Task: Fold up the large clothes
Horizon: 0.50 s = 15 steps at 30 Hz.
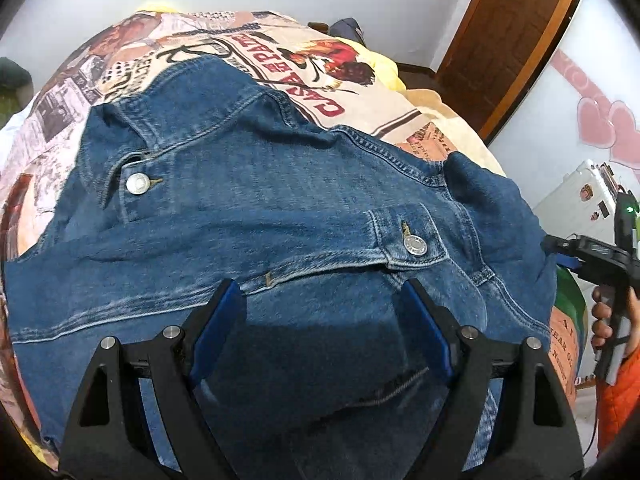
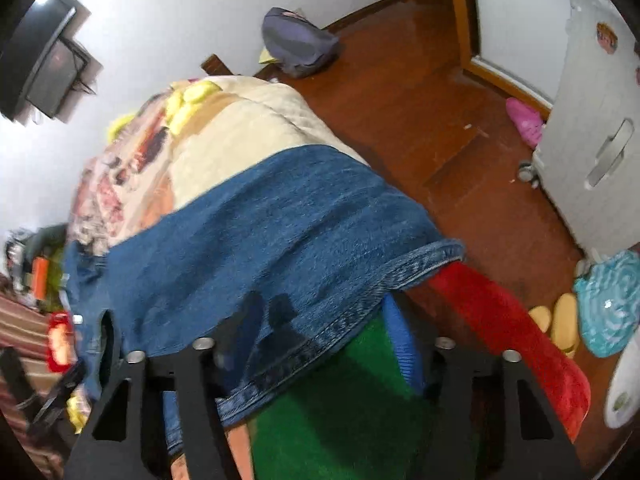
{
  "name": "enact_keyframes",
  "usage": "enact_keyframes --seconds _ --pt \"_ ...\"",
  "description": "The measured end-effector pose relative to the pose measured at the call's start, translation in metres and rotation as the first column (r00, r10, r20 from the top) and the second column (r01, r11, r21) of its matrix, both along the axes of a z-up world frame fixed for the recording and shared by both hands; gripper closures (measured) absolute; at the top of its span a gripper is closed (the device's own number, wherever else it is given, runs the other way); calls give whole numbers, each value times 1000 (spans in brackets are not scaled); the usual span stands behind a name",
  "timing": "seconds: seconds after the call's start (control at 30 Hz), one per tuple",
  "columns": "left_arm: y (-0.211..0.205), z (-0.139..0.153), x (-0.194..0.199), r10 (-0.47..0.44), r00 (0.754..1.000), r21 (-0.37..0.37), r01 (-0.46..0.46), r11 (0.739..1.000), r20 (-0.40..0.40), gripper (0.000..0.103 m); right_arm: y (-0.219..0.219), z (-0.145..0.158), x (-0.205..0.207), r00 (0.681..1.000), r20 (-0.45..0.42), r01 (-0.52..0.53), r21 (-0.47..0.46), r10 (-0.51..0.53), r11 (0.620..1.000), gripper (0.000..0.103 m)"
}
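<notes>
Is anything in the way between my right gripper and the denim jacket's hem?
Nothing visible. The right gripper stands open right at the denim jacket hem, one finger over the fabric. Only the green cloth and red cloth lie below the hem, not between.

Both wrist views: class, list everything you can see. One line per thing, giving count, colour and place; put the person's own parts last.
Denim jacket: one, blue, spread on the bed, hem hanging over the edge.
Metal buttons: two visible, silver, on the jacket front.
Bedspread: one, cream with printed pictures, under the jacket.
Backpack: one, grey-purple, on the floor by the wall.
Television: one, black, on the wall.
Suitcase: one, white, standing on the floor.
Slippers: one pair, yellow, on the floor.
Left gripper: black with blue pads, open above the jacket.
Right gripper: black, open at the jacket hem.
</notes>
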<state>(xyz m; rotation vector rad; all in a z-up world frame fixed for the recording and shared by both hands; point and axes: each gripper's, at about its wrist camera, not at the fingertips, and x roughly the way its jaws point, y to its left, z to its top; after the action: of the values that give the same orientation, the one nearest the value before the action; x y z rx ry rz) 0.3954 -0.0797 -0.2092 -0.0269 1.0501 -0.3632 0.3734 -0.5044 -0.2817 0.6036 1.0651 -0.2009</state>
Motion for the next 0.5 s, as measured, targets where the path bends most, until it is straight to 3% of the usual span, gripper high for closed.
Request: enact_keyframes --seconds 0.2,0.33,0.5 --pt "17 17 -13 16 999 20 -17 1000 45 21 4 7 6 999 22 37 -56 -36 998 89" --pt "30 34 -23 27 996 25 -30 999 91 21 11 35 5 997 73 8 -41 -5 999 94" --pt "46 55 -38 52 990 -13 -51 999 133 21 46 94 5 974 207 -85 -64 97 994 98"
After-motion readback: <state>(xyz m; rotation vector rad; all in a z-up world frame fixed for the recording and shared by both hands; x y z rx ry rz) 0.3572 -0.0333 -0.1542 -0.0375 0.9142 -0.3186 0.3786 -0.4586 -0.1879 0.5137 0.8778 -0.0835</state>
